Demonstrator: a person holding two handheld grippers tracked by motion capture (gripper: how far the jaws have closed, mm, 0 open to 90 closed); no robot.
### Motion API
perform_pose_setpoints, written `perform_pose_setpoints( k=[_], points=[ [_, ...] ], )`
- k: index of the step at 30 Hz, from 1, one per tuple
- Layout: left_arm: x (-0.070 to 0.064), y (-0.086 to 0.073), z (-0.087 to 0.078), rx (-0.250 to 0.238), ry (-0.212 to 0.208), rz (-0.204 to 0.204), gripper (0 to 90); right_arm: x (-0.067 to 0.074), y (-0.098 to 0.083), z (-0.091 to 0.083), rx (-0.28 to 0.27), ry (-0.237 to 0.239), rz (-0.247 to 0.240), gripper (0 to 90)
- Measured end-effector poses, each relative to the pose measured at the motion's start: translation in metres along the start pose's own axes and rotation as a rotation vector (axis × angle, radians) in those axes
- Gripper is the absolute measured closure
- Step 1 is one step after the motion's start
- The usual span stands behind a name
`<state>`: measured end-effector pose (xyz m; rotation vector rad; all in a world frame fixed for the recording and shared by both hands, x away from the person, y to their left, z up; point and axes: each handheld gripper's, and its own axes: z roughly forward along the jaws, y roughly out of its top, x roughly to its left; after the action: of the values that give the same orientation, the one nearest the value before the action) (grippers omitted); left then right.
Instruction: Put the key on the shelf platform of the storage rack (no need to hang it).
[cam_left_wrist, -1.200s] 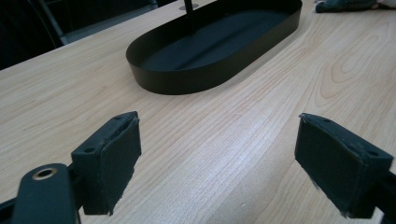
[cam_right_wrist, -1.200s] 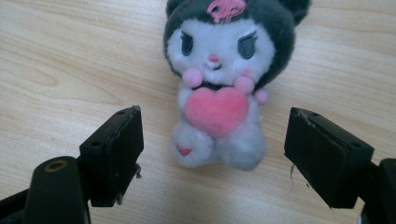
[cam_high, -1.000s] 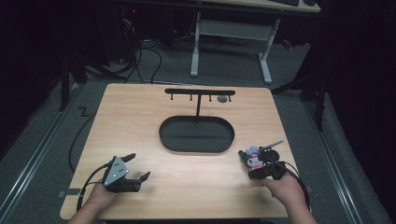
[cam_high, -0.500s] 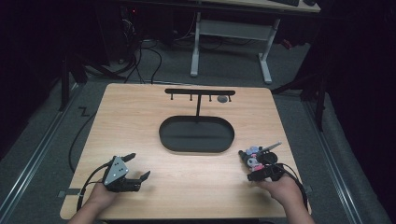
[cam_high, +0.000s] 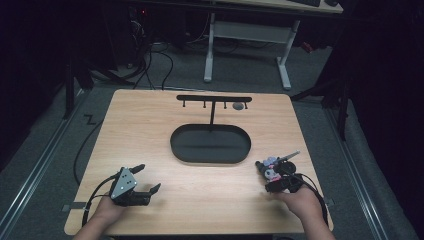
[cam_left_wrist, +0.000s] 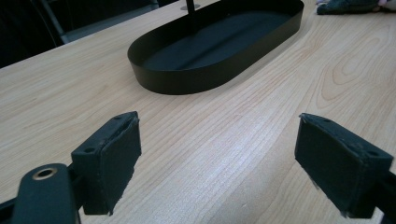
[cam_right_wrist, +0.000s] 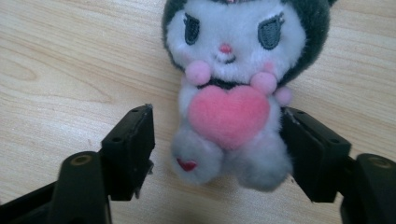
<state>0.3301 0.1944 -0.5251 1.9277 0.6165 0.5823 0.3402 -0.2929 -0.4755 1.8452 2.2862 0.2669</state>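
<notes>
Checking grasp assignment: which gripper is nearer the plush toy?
Right. The right gripper straddles the plush toy, its jaws just closing on either side, one pad apart from it. The left gripper sits across the table, past the black oval tray.

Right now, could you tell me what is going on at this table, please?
A person holds a gripper in each hand at a wooden table. The right gripper straddles a small plush toy holding a pink heart, lying on the wood. Its jaws have just been closing; the right pad is against the toy, the left one still a little short of it. The left gripper rests open near the table's front edge, with nothing between its jaws. A black oval tray with a hook stand sits mid-table.
</notes>
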Motion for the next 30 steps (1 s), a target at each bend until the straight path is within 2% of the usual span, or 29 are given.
perform_pose_setpoints(
  k=[1, 2, 3, 4, 11, 15, 26, 30],
  points=[
    [0.0, 0.0, -0.001, -0.001, 0.0, 0.001, 15.4, 0.0, -0.001, 0.0, 0.0, -0.006, 0.001, 34.4],
    [0.0, 0.0, -0.001, -0.001, 0.0, 0.001, 15.4, 0.0, -0.001, 0.0, 0.0, -0.006, 0.001, 34.4],
    [0.0, 0.0, 0.0, -0.001, 0.001, 0.0, 15.4, 0.0, -0.002, 0.0, -0.013, -0.013, 0.002, 40.8],
    [0.0, 0.0, 0.0, 0.0, 0.002, 0.0, 15.4, 0.0, -0.002, -0.001, -0.015, -0.017, 0.0, 42.8],
    [0.001, 0.0, 0.0, 0.003, 0.004, -0.005, 15.4, 0.002, -0.002, -0.001, -0.022, -0.04, -0.006, 48.9],
    [0.001, 0.0, 0.0, 0.002, 0.004, -0.005, 15.4, 0.004, -0.001, -0.002, -0.038, -0.057, -0.018, 50.3],
    [0.002, 0.0, 0.001, -0.001, 0.003, -0.016, 15.4, 0.007, 0.005, -0.019, -0.077, -0.019, -0.015, 50.3],
    [0.002, 0.0, 0.001, 0.001, -0.002, -0.016, 15.4, 0.009, 0.009, -0.024, -0.078, -0.024, -0.023, 50.4]
  ],
)
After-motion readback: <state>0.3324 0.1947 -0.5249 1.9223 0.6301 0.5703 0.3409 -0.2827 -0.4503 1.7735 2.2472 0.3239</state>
